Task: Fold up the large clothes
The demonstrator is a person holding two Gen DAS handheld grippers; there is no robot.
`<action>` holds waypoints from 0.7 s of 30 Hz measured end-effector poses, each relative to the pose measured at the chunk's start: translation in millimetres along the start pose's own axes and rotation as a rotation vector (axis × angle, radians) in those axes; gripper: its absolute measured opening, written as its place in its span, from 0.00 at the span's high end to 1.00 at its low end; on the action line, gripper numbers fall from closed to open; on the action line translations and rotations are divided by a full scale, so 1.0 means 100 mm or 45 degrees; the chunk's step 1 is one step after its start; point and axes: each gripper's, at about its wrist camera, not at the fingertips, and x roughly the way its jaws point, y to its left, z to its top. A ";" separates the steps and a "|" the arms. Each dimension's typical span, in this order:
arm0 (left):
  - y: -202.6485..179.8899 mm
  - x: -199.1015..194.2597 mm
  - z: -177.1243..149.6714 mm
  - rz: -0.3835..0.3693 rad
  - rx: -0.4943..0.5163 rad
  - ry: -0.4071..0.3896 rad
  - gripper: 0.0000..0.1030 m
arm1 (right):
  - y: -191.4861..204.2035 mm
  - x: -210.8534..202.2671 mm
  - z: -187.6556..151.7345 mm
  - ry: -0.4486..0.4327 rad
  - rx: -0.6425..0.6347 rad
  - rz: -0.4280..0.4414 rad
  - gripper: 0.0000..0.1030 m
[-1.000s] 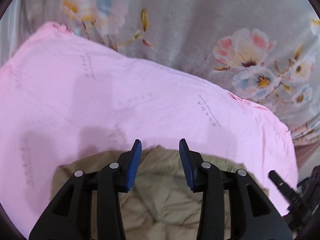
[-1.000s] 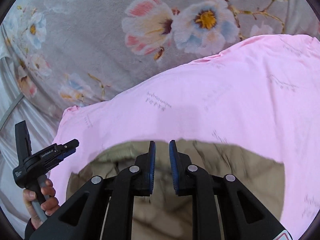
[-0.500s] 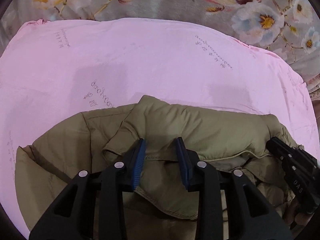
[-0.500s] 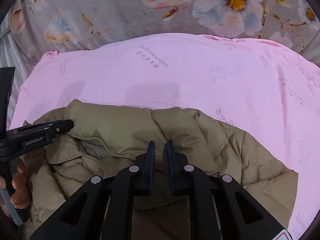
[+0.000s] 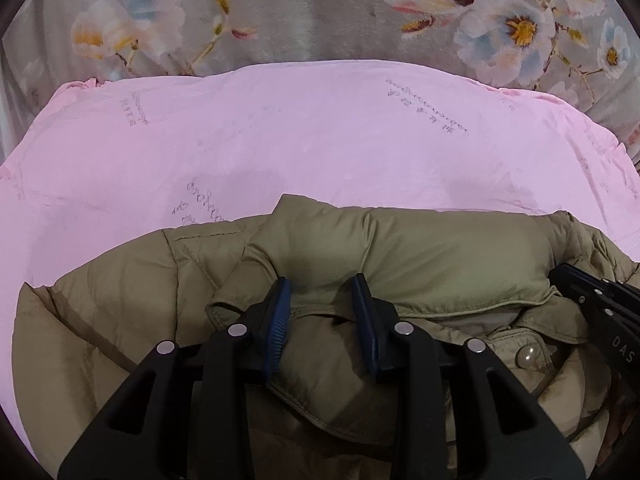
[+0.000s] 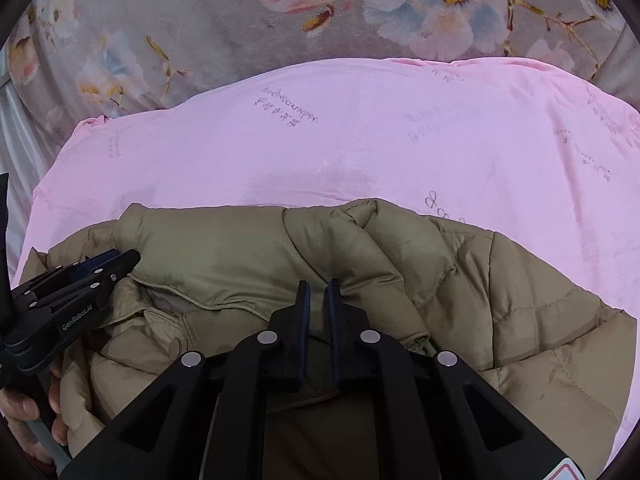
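A khaki quilted jacket [image 5: 420, 252] lies bunched on a pink sheet [image 5: 280, 140]; it also shows in the right wrist view [image 6: 460, 272]. My left gripper [image 5: 322, 288] is open, its jaws set on either side of the folded collar edge on the jacket's left part. My right gripper [image 6: 318, 286] has its jaws almost together, pinching a fold of the jacket fabric near the collar. The left gripper also appears at the left of the right wrist view [image 6: 80, 280], held by a hand.
The pink sheet [image 6: 400, 140] lies on a grey flower-print blanket [image 5: 320, 12] that fills the far side. The right gripper's tip shows at the right edge of the left wrist view [image 5: 592, 304].
Both grippers have come down and back toward the jacket, which now fills the lower half of each view. The right jaws have stayed nearly together; the left jaws stayed apart.
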 end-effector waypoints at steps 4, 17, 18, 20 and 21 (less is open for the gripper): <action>-0.04 0.02 0.00 0.031 0.024 0.001 0.70 | 0.01 0.02 0.02 0.005 -0.010 -0.012 0.94; -0.08 0.04 0.00 0.063 0.047 -0.001 0.70 | 0.00 0.03 0.02 0.019 0.004 0.001 0.94; -0.08 0.04 0.01 0.066 0.049 -0.001 0.70 | 0.00 0.03 0.02 0.020 0.004 0.000 0.94; -0.09 0.04 0.01 0.074 0.053 -0.001 0.70 | 0.00 0.03 0.02 0.019 0.002 -0.004 0.94; -0.09 0.04 0.01 0.077 0.055 -0.001 0.70 | 0.01 0.03 0.02 0.022 0.001 -0.006 0.94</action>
